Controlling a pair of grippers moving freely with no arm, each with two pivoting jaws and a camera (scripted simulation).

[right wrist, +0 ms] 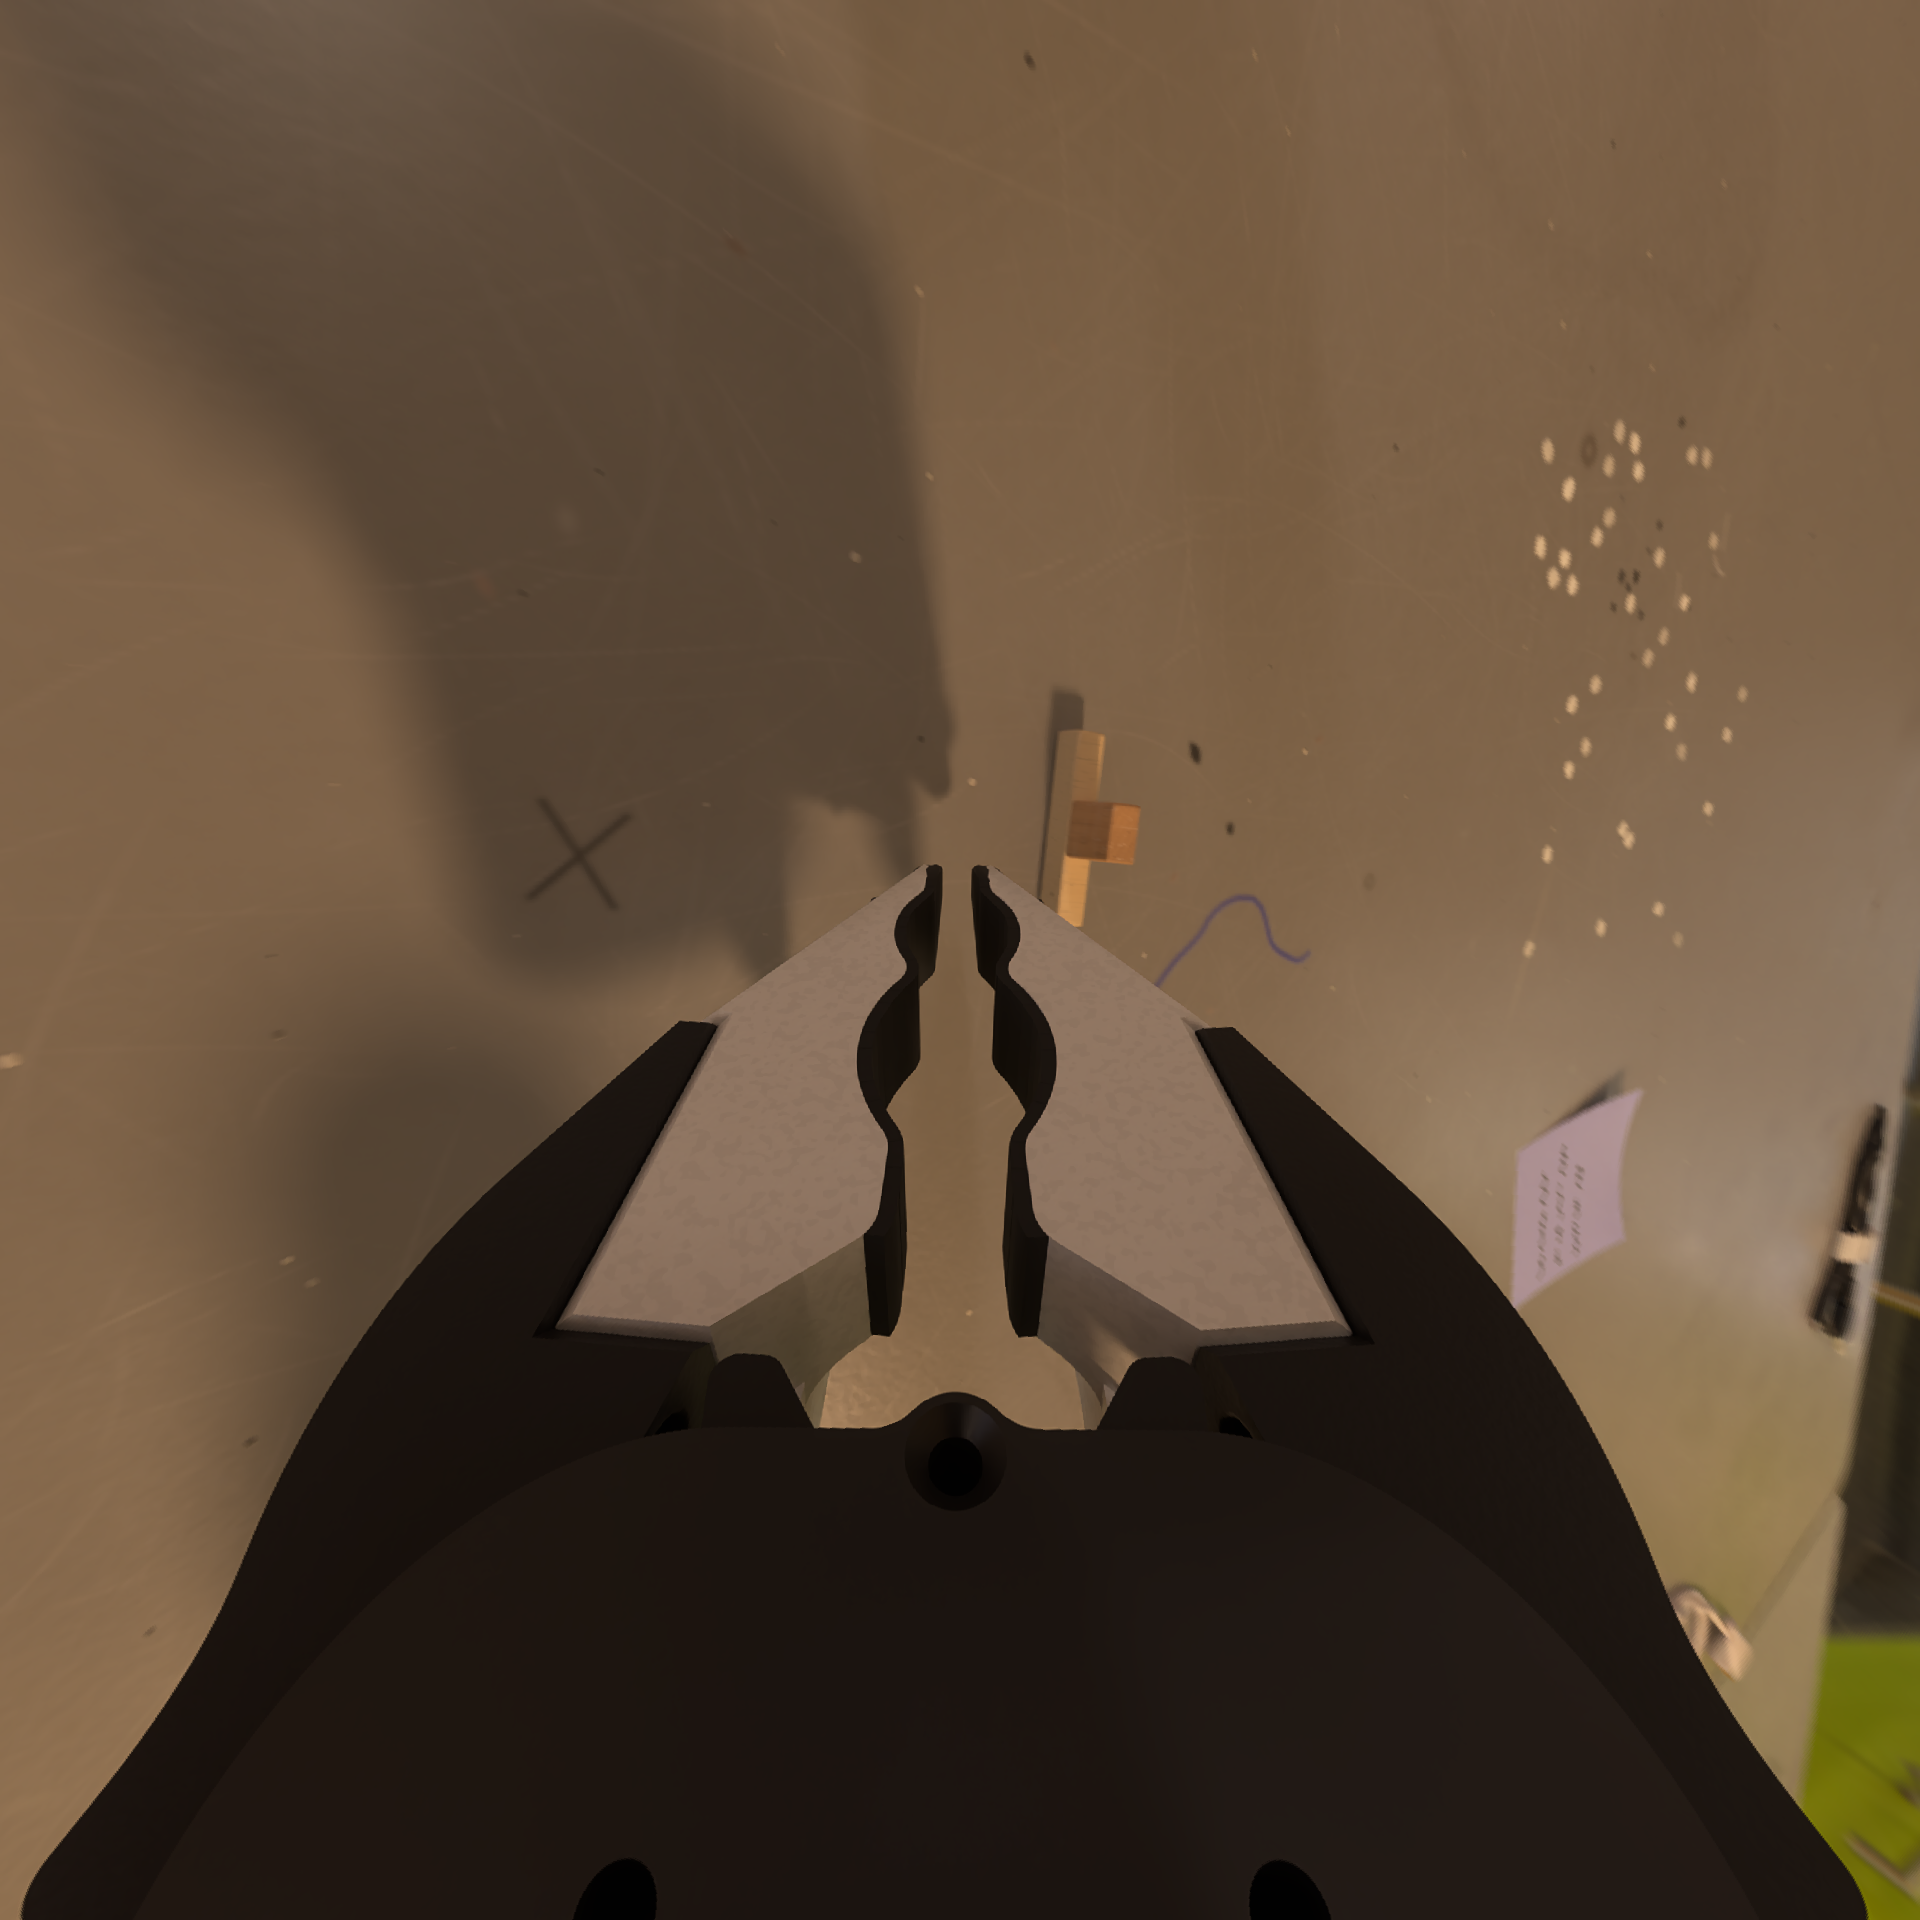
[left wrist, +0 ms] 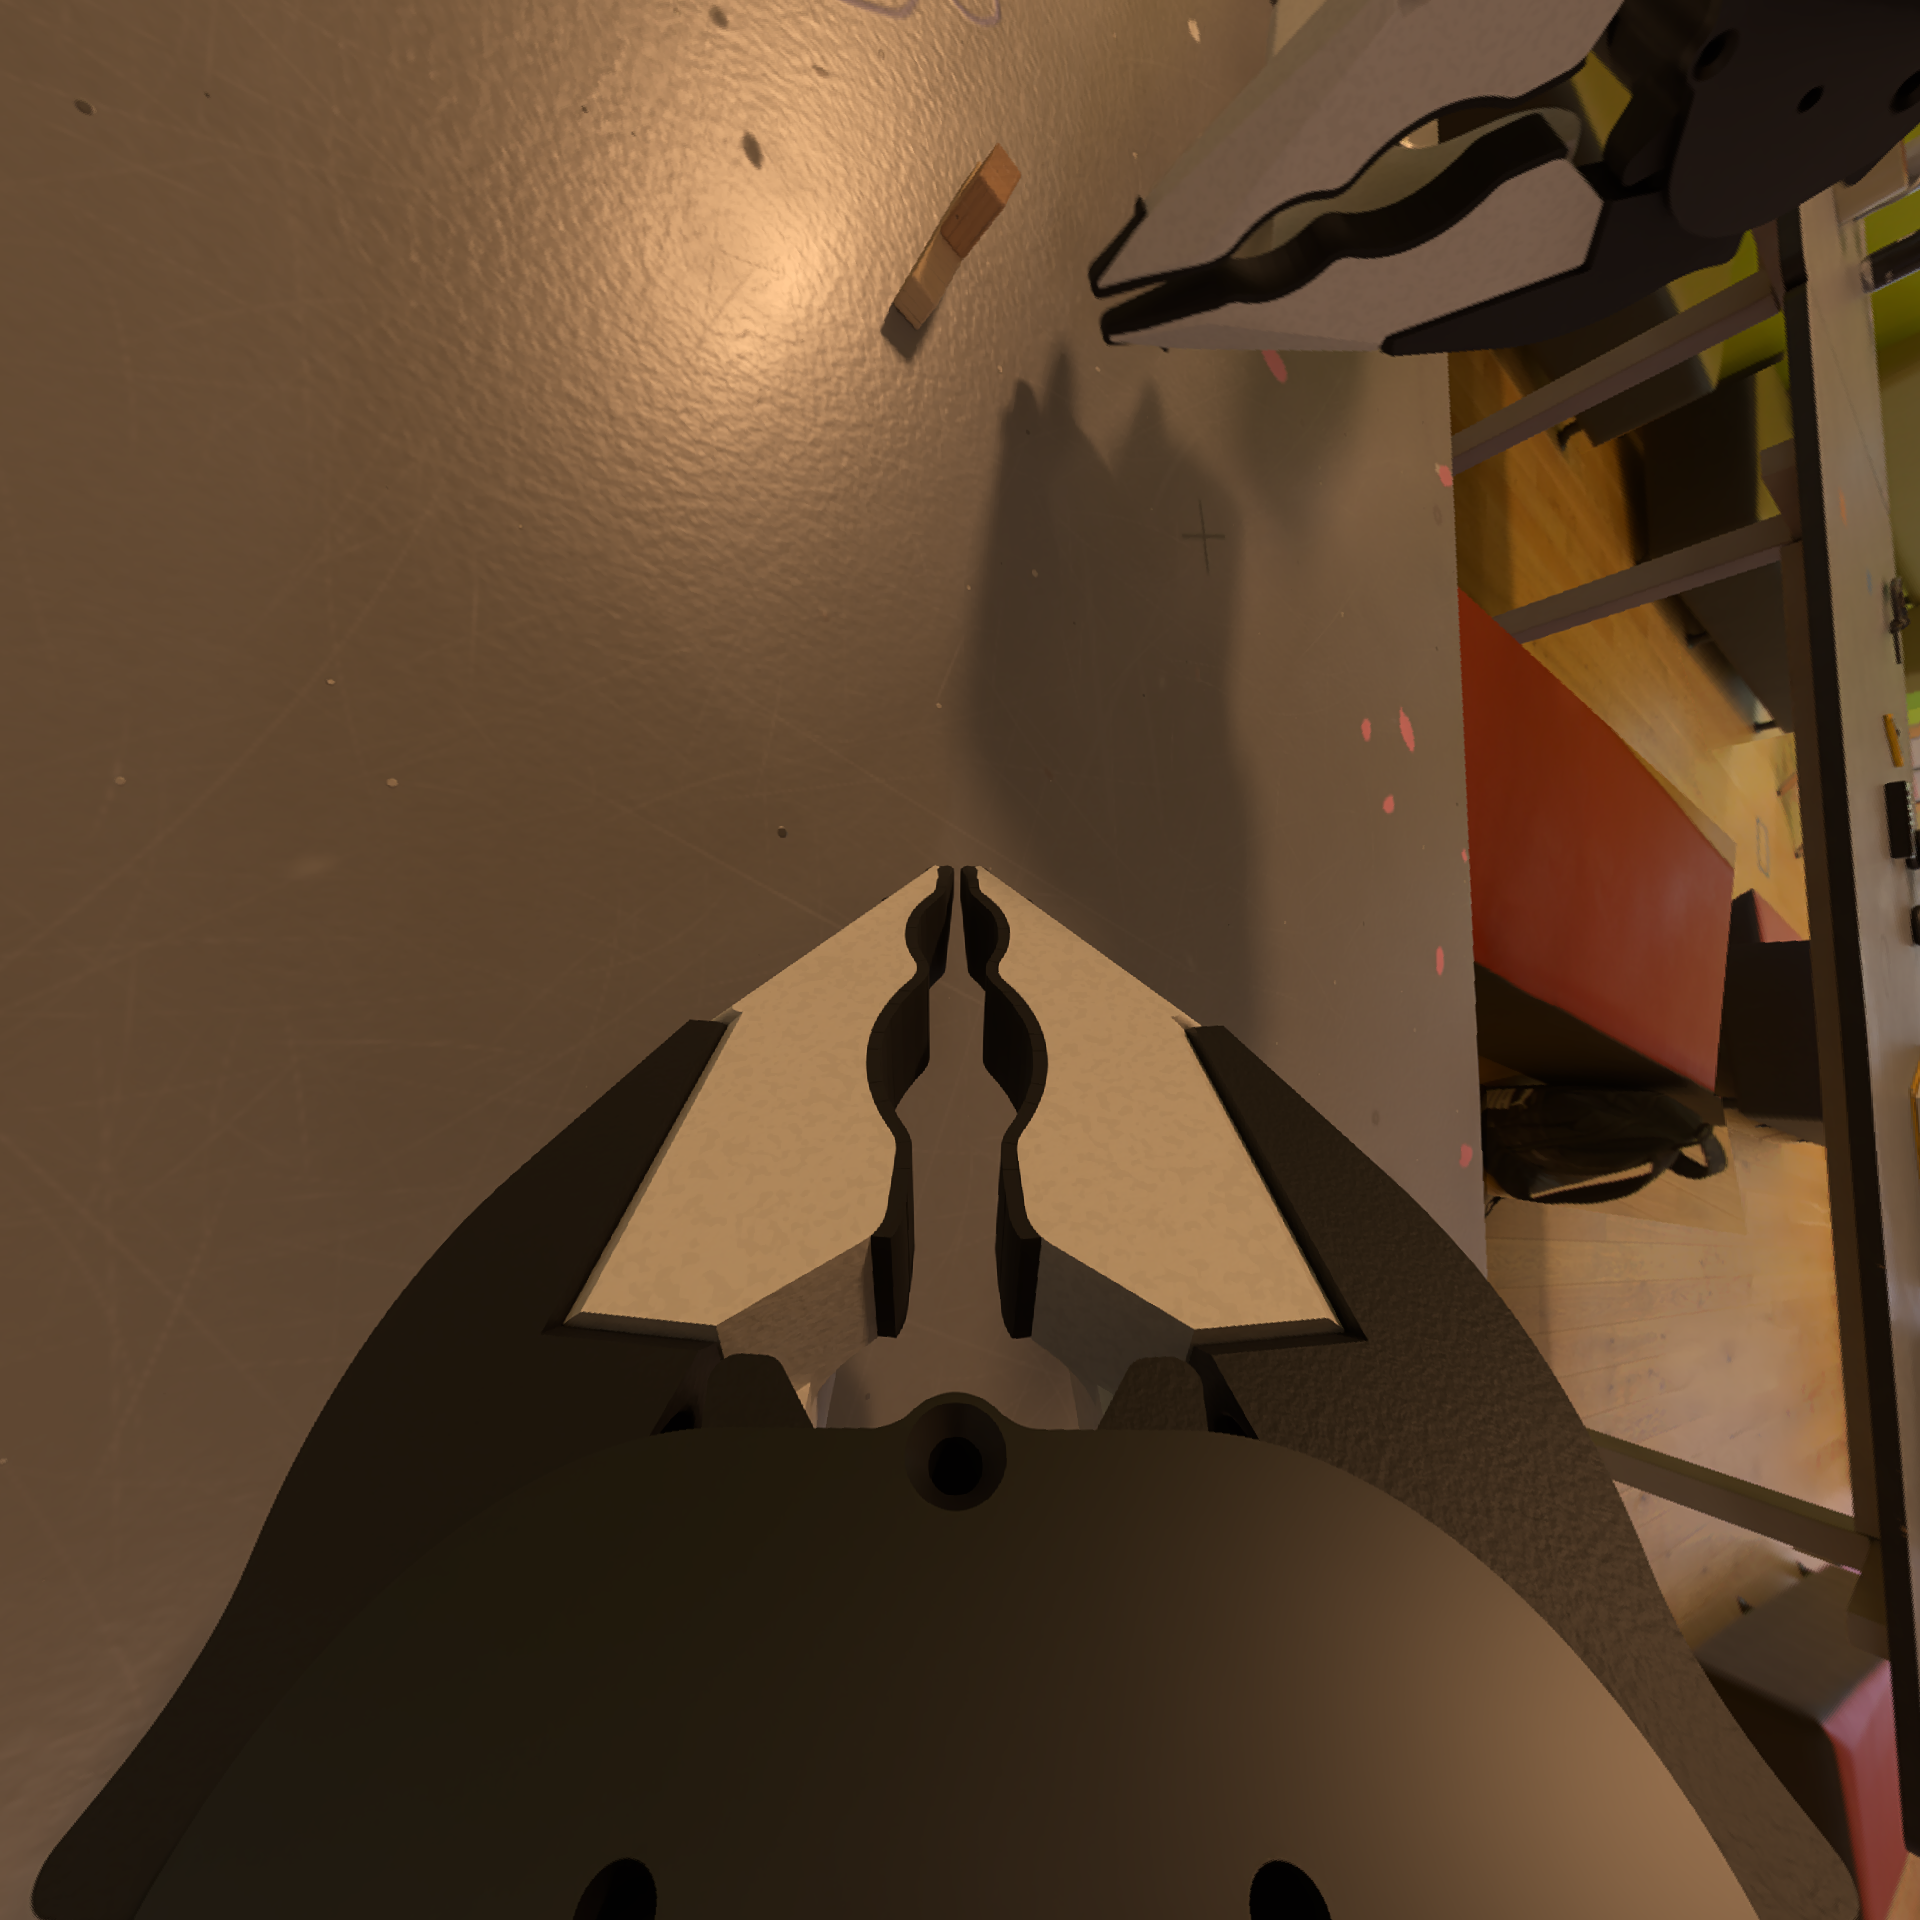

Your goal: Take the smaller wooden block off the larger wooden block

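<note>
A long pale larger wooden block lies on the tan table, with the smaller, darker wooden block resting across its middle. My right gripper hangs above the table just left of and nearer than the blocks. Its fingers are almost together with a narrow gap and hold nothing. In the left wrist view the larger block and the smaller block lie far ahead. The right gripper hovers to their right. My left gripper is shut, empty and well short of the blocks.
The table edge runs down the right, with floor and benches beyond it. A paper note, a black object, a blue thread and a drawn cross are on the table.
</note>
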